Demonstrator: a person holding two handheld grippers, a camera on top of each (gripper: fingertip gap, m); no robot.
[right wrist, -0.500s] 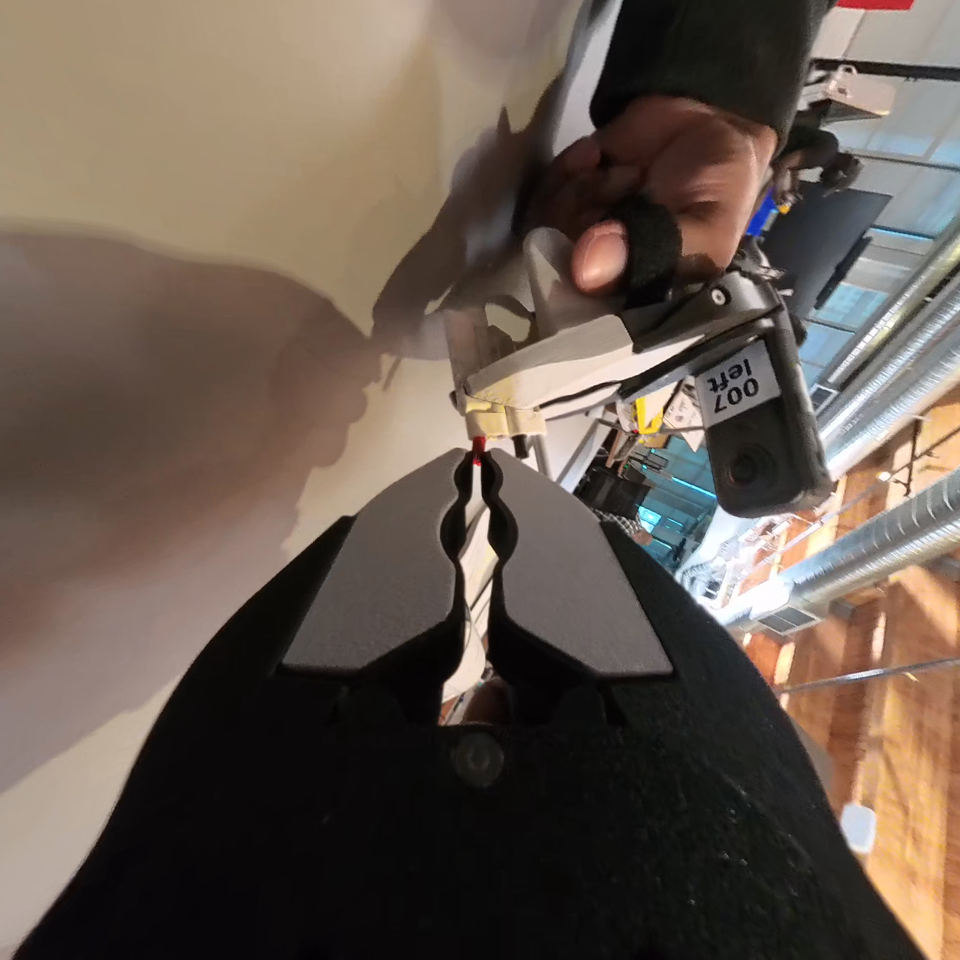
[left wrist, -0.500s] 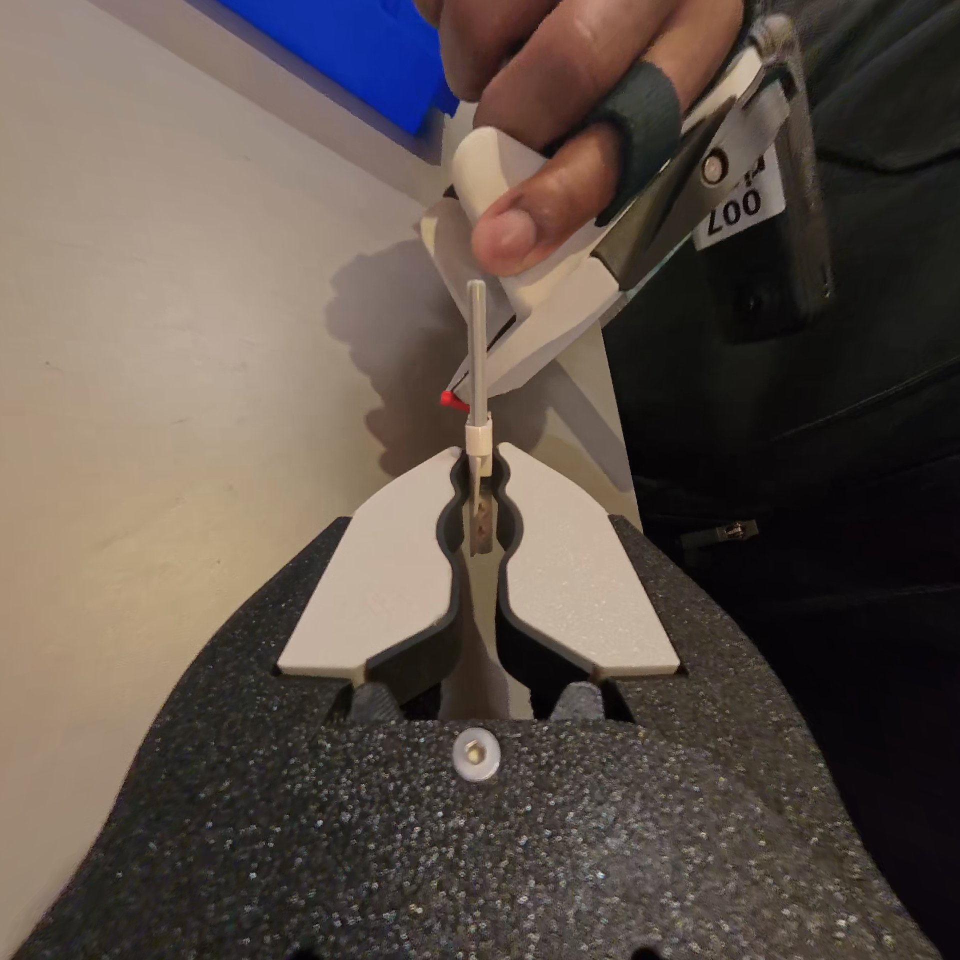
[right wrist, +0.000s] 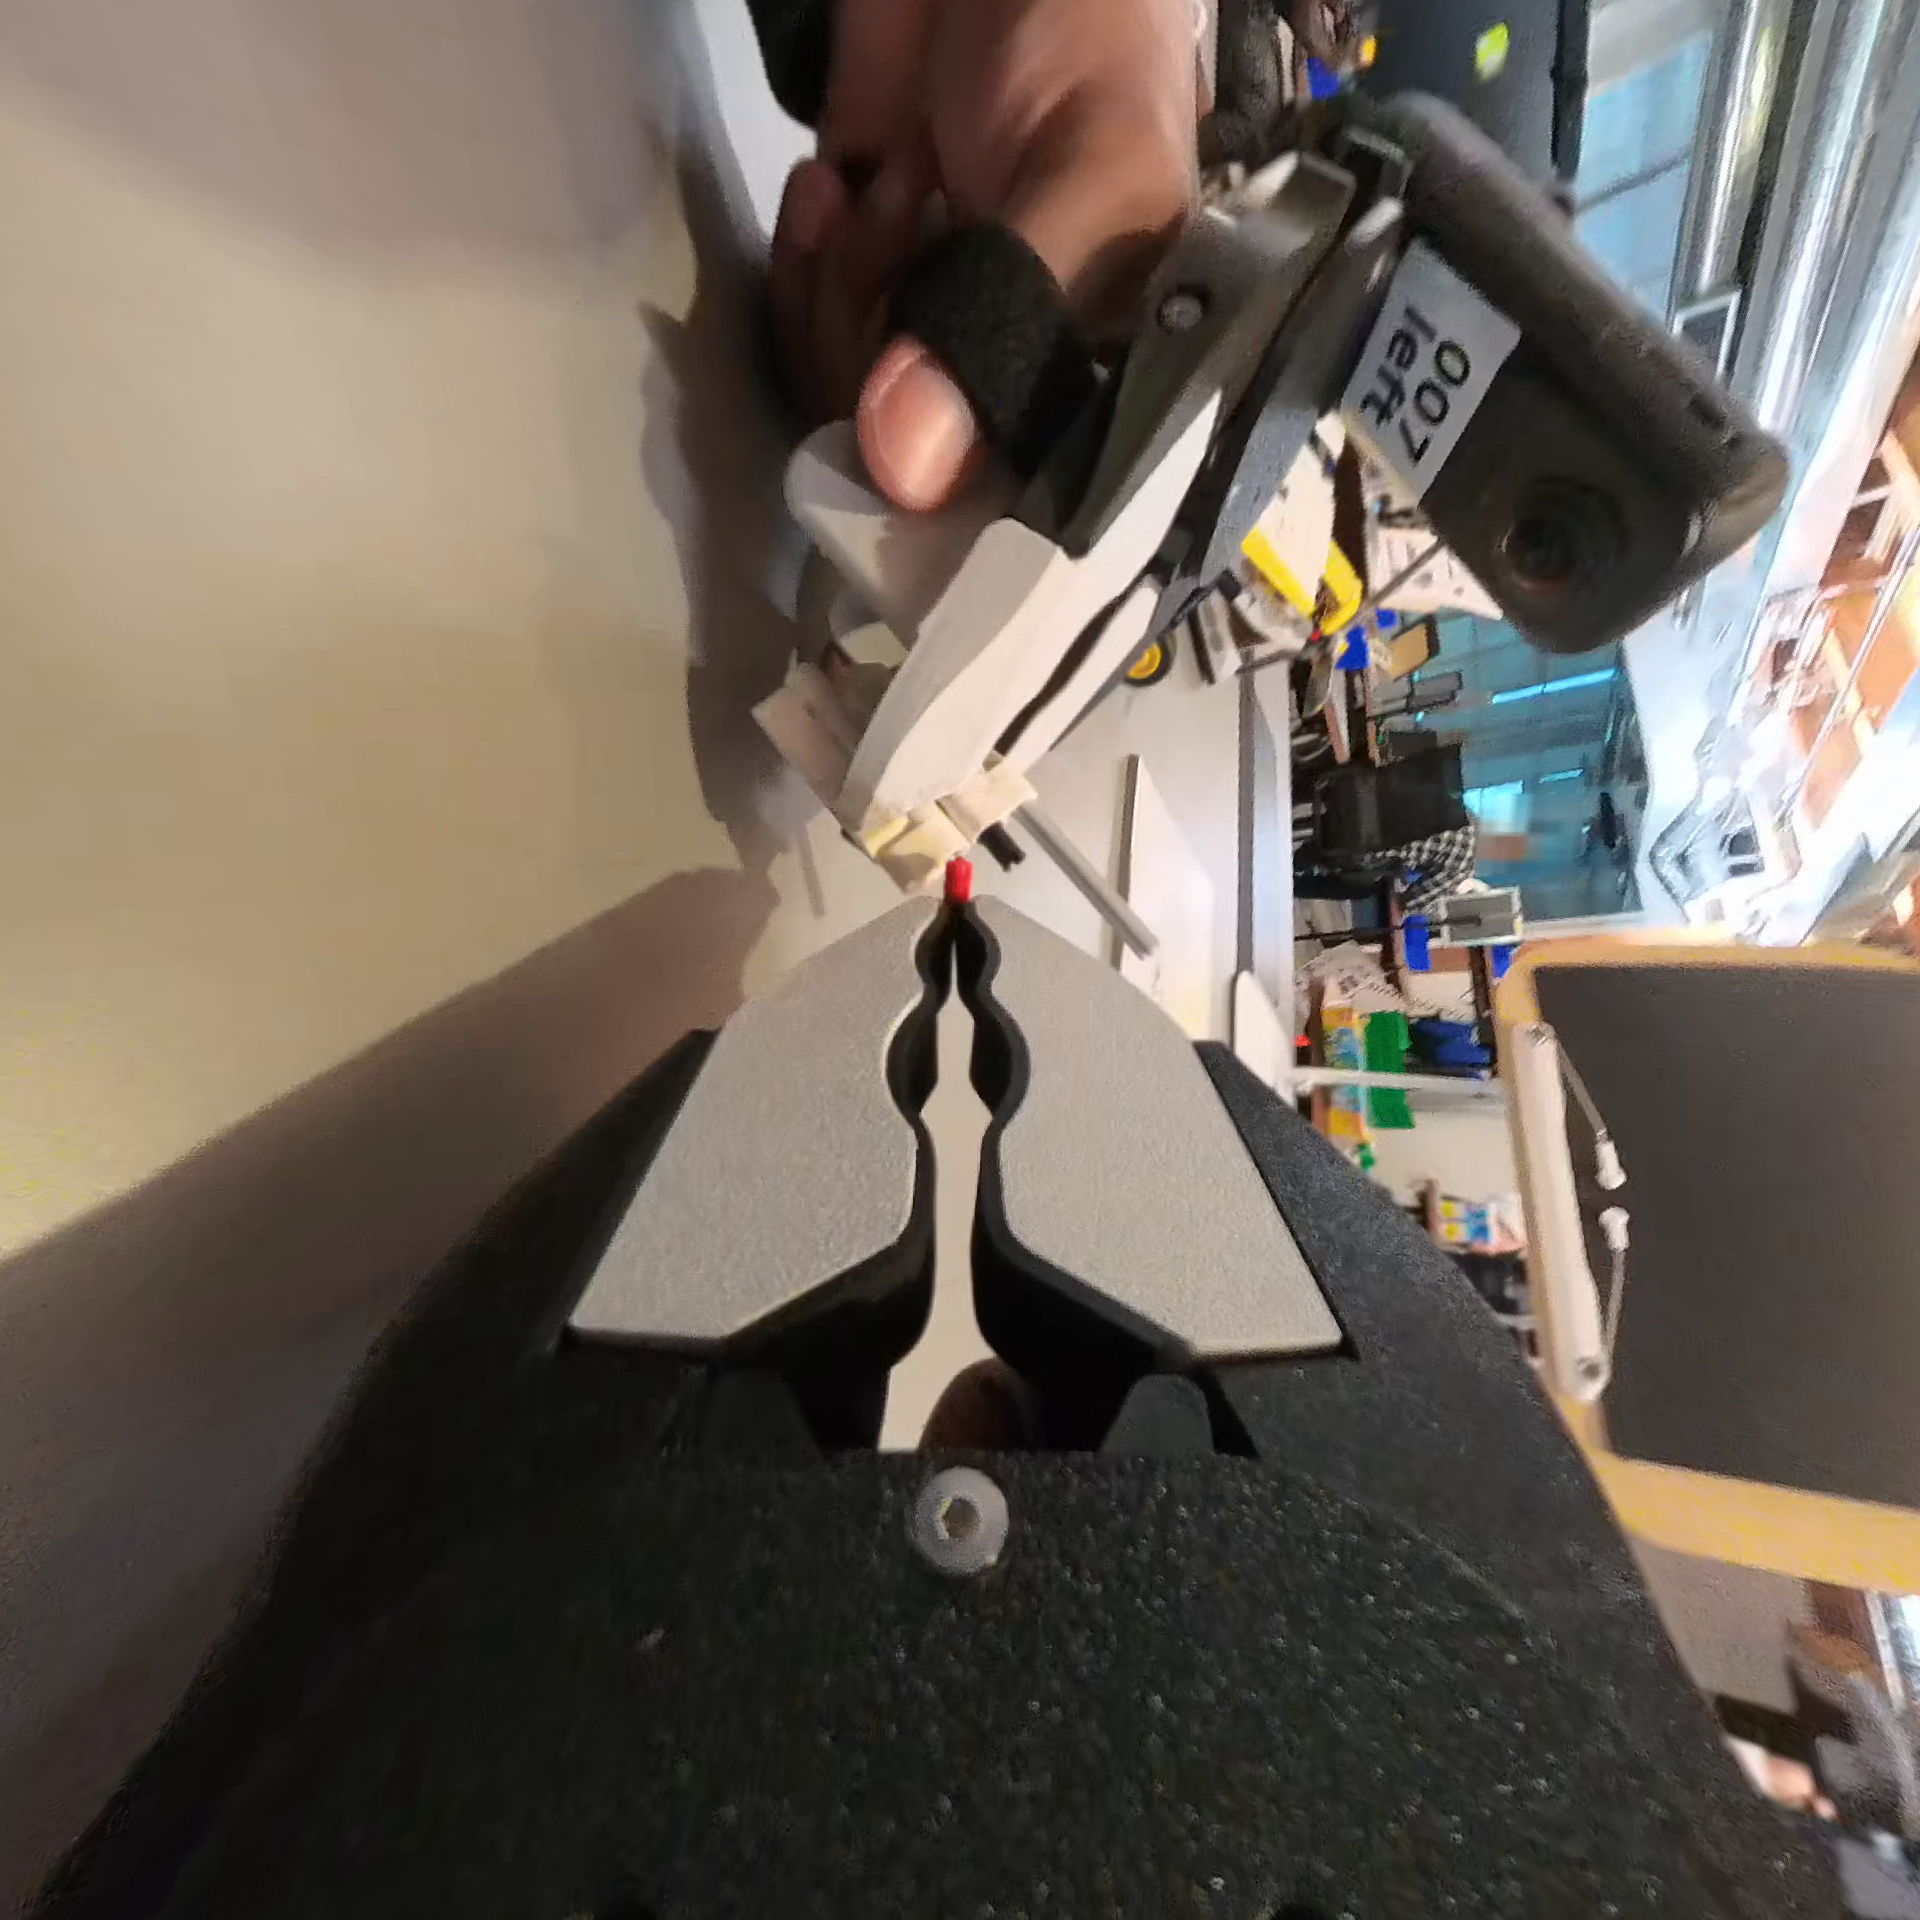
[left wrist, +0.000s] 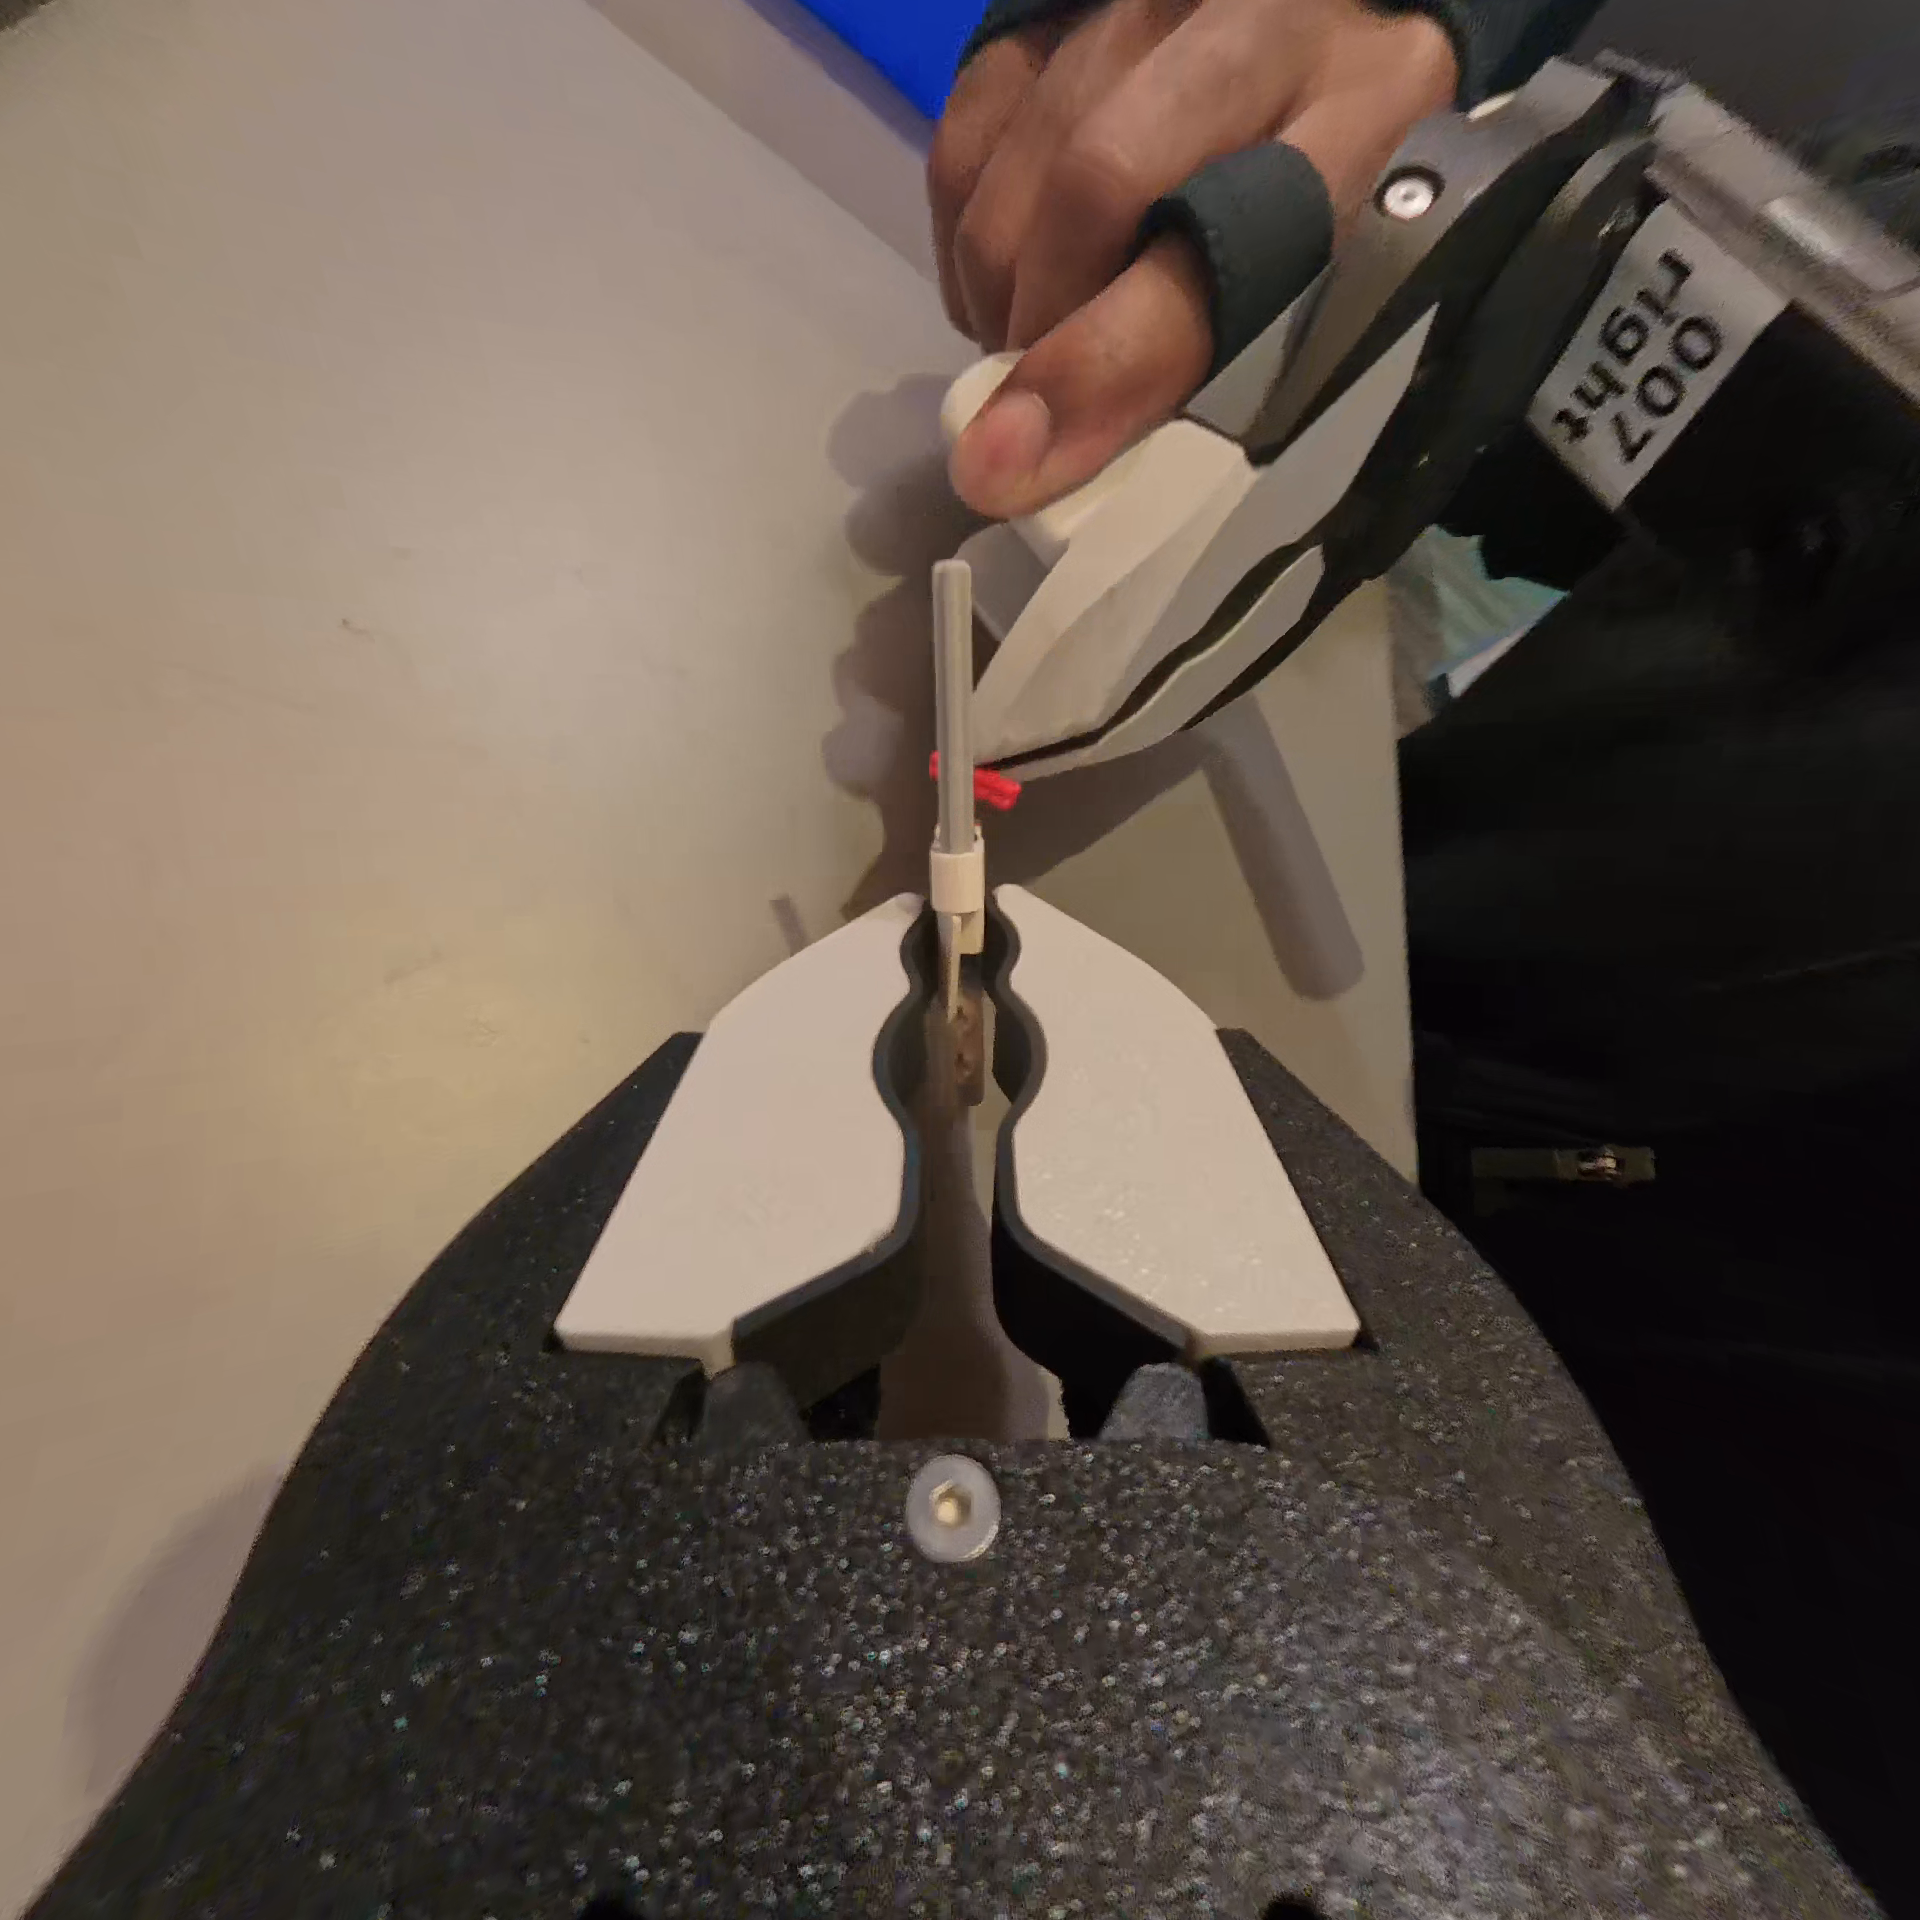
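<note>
Red plastic peg (right wrist: 957, 881) pinched in right gripper (right wrist: 957, 912) tips, just beside cream clip and grey rod assembly (left wrist: 955, 831) clamped narrow by left gripper (left wrist: 958, 920), looks mid-insertion, needs careful lining up.

A cream tabletop (left wrist: 364, 623) lies under the left gripper (left wrist: 958, 914), a blue panel (left wrist: 883, 42) beyond it. Right of the right gripper (right wrist: 957, 914) stands a wood-framed black board (right wrist: 1714, 1195), with cluttered shelves (right wrist: 1371, 1060) farther off.

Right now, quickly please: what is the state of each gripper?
Left gripper: closed on a small white connector with a grey rod.
Right gripper: closed on a small red pin.
</note>
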